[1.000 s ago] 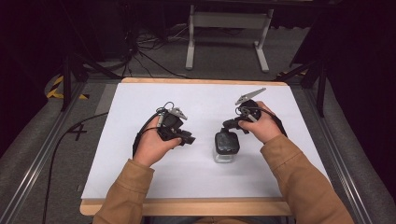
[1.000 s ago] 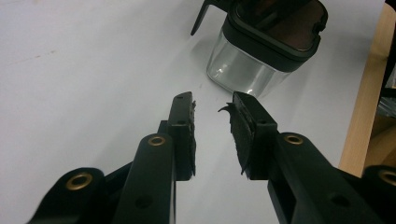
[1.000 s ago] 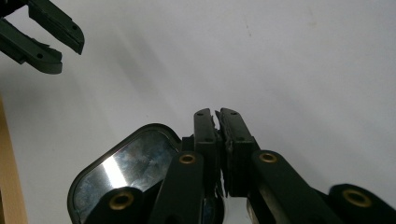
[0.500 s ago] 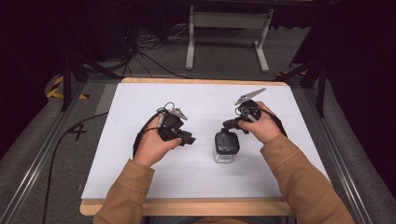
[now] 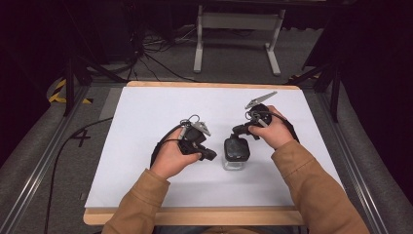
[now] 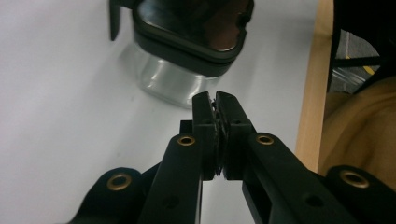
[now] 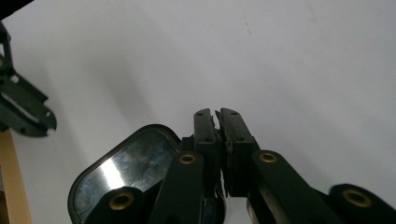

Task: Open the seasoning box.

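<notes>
A clear jar (image 5: 236, 157) with a dark lid is standing on the white table (image 5: 146, 112), between the two grippers. The left gripper (image 5: 210, 155), jaws pressed together and holding nothing, is pointing at the jar just beside it. The right gripper (image 5: 237, 129), likewise closed and empty, is hovering just beyond the lid.

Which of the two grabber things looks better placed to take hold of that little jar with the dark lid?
Probably the left gripper: its shut jaws point at the jar from the side. The right gripper sits above the lid, aiming past it at bare table. Either must open first.
</notes>
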